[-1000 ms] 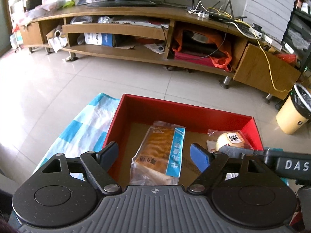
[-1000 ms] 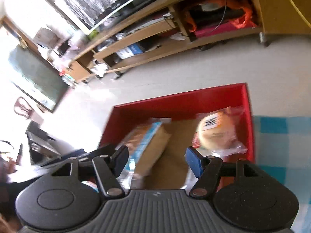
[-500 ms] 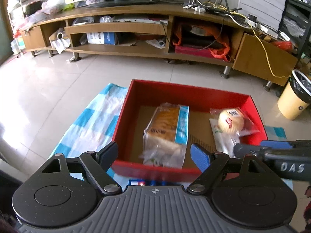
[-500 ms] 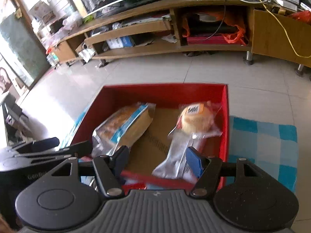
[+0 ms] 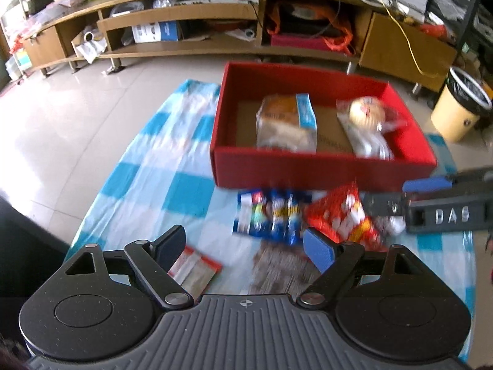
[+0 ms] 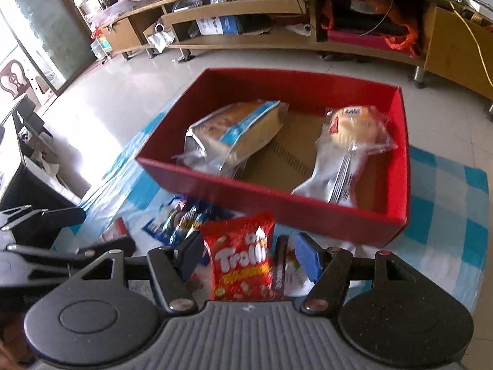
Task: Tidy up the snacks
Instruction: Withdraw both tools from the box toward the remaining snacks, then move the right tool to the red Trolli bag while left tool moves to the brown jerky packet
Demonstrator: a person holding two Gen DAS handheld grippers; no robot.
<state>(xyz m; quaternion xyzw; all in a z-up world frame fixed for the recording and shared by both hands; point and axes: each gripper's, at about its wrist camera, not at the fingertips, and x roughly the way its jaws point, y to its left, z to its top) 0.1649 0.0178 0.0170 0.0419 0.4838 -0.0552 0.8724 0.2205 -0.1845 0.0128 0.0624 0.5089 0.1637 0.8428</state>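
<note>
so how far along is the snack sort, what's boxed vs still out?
Done: bread loaf and wrapped bun lie in the red box. In hand: nothing; left gripper and right gripper are open. Left: Trolli bag, blue packet and others on the cloth.

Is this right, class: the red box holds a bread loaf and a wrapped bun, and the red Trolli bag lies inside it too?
Not quite. The Trolli bag lies outside the red box, on the checked cloth in front of it, as the right wrist view shows. The bread loaf and wrapped bun are inside.
</note>
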